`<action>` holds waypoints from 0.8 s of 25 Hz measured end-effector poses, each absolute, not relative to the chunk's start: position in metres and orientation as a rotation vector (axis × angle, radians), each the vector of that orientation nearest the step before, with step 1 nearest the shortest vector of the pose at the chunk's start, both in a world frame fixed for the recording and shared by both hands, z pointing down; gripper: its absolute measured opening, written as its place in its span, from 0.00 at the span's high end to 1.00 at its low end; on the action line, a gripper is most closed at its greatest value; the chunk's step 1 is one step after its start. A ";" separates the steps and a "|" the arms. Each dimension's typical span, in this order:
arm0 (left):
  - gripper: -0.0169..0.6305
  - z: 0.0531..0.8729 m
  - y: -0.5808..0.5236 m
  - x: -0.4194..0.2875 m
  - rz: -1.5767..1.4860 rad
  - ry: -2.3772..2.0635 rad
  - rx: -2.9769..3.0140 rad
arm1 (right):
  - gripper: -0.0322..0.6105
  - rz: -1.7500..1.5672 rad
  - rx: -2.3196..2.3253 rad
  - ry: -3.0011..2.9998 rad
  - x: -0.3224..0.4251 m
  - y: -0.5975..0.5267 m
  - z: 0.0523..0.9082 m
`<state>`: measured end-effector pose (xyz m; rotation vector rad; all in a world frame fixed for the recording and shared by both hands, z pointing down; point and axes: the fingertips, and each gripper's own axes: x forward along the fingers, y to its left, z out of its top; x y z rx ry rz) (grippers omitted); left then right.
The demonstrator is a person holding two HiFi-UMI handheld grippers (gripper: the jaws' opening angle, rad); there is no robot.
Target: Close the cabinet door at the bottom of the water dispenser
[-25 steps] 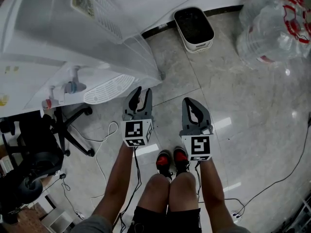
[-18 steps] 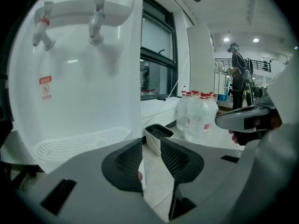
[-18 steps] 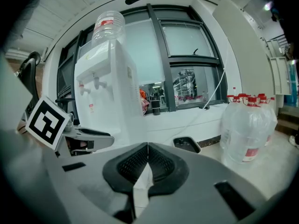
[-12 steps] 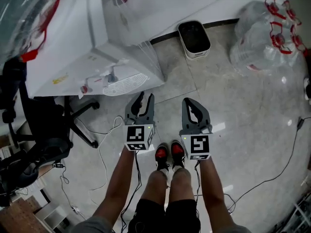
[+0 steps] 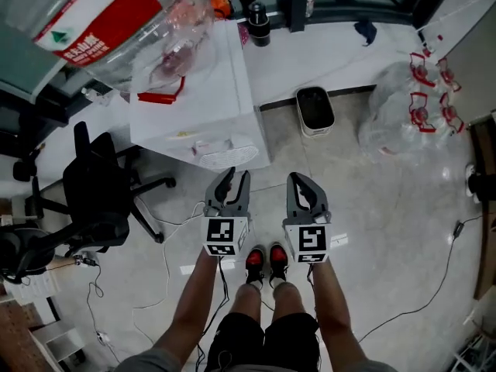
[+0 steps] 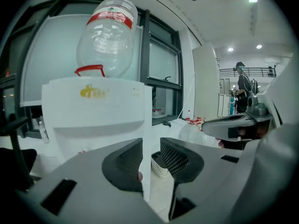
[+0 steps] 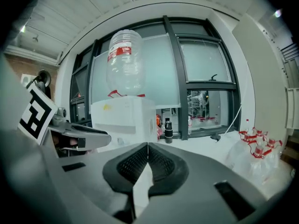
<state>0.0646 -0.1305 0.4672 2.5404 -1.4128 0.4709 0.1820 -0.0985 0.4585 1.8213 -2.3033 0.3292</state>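
Quick progress check, left to right. An office chair (image 5: 101,200) is parked at the far left. Near it the water dispenser (image 5: 203,111) is seen from steeply above, with a big bottle (image 5: 132,22) upended on top. The cabinet door at its bottom, the whole point here, can't be made out anywhere. Only the top and the tap ledge are shown from the head view, and in the left gripper view the lower front is blocked by the jaws. So whether it's shut or hanging open honestly can't be told.

The left gripper (image 5: 237,176) is held out over the floor (image 5: 372,208) in front of the dispenser, near it but not touching. Its jaws are spread partway with nothing caught between them. The right gripper (image 5: 301,180) is held just beside it, jaws pressed together, also empty. Both are carried up around the dispenser's upper half by a person standing upright.

Further right, a white bin (image 5: 315,111) and a heap of clear empty bottles (image 5: 411,107) are sitting by the wall.

Best guess: either the push is already done or it hasn't been started. Nothing is being pressed right now. If the door is open, the grippers will need to be brought down low to the base first.
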 end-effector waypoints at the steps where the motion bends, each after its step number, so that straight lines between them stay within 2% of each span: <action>1: 0.77 0.453 -0.127 0.060 0.465 -1.422 2.539 | 0.92 0.324 1.811 -2.311 0.177 -0.096 0.446; 20: 0.87 0.212 -0.063 -0.041 0.367 -1.603 2.552 | 0.92 0.166 1.702 -2.466 0.095 -0.048 0.212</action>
